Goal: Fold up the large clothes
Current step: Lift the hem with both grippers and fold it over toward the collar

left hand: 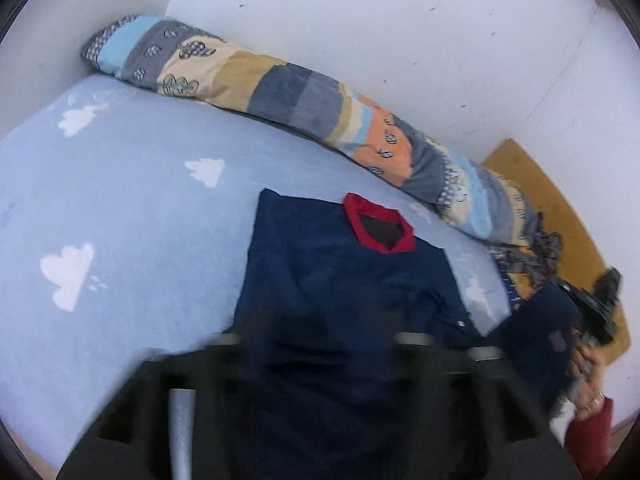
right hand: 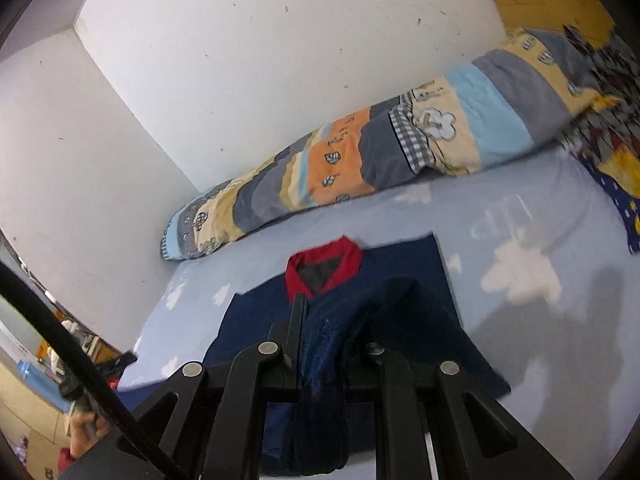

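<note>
Navy sweater point(left hand: 344, 280) with a red collar point(left hand: 380, 224) lying flat on the light blue cloud-print bed sheet point(left hand: 120, 200), collar end toward the rolled patchwork quilt point(left hand: 280, 92) along the white wall point(left hand: 360, 20). Looks knitted and thick, so probably soft and floppy with a bit of weight, zero stiffness, going to sag and drag wherever not supported. Not slippery, not fragile, but likely to cling to the sheet and bunch up if pulled too fast. Right gripper point(right hand: 324, 344) pinched nearly closed on a wad of the navy knit, the fabric draping up from the bed and hanging down between the fingers in the right wrist view. Left gripper point(left hand: 316, 344) spread fairly wide with nothing pinched, just hovering over the lower part of the sweater; blurry, so hard to say more. Best grab spots, judging from the layout: hem corners or the shoulder seams, taking a full double layer rather than a thin edge, since a single layer of knit would probably stretch and slip out. Worth keeping both grabs level so the fold line lands straight. Collar area better left alone, ribbing stretches. A hand in a red sleeve point(left hand: 592, 432) visible at the far right of the left wrist view.
</note>
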